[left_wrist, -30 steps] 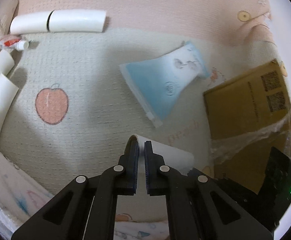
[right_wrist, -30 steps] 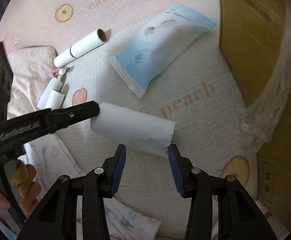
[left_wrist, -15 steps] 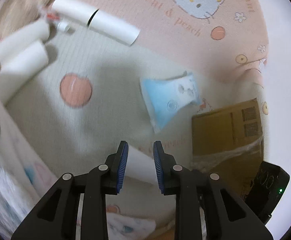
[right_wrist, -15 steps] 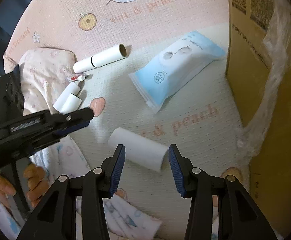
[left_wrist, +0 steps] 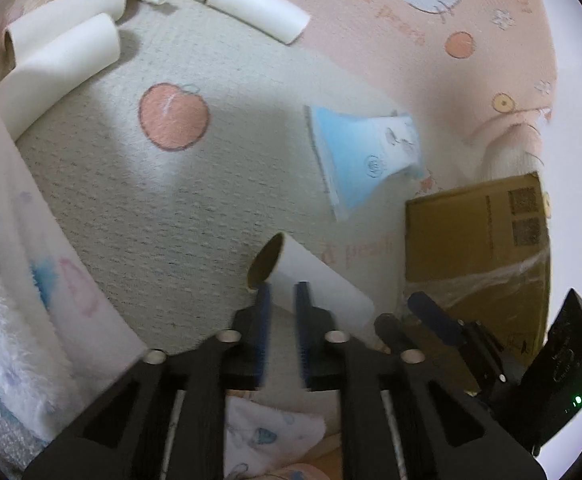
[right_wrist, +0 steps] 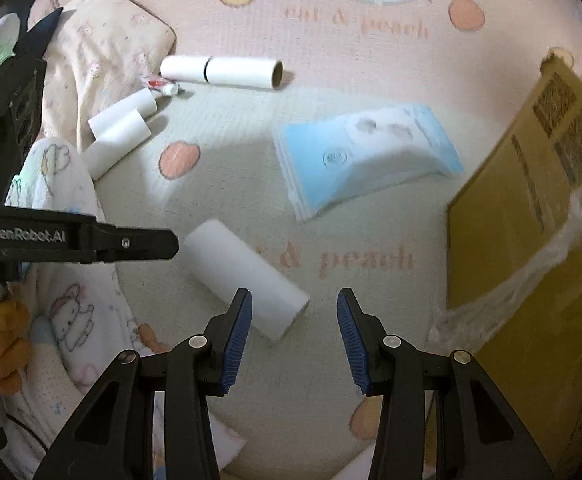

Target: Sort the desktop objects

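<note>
A white paper roll lies on the cream mat, also in the left wrist view. My left gripper is open and empty, just above the roll's near end; it shows in the right wrist view at the roll's left end. My right gripper is open and empty above the roll's right end. A blue and white wipes pack lies further back, also in the left wrist view. A long white tube, two short rolls and a small red and white tube lie at the back left.
A brown cardboard box with loose plastic film stands at the right, also in the left wrist view. Soft printed blankets pile up along the left edge. A pink Hello Kitty mat covers the far side.
My left gripper let go of the white roll and opened. The roll now lies on the mat. Both grippers have drawn back and up from it.
</note>
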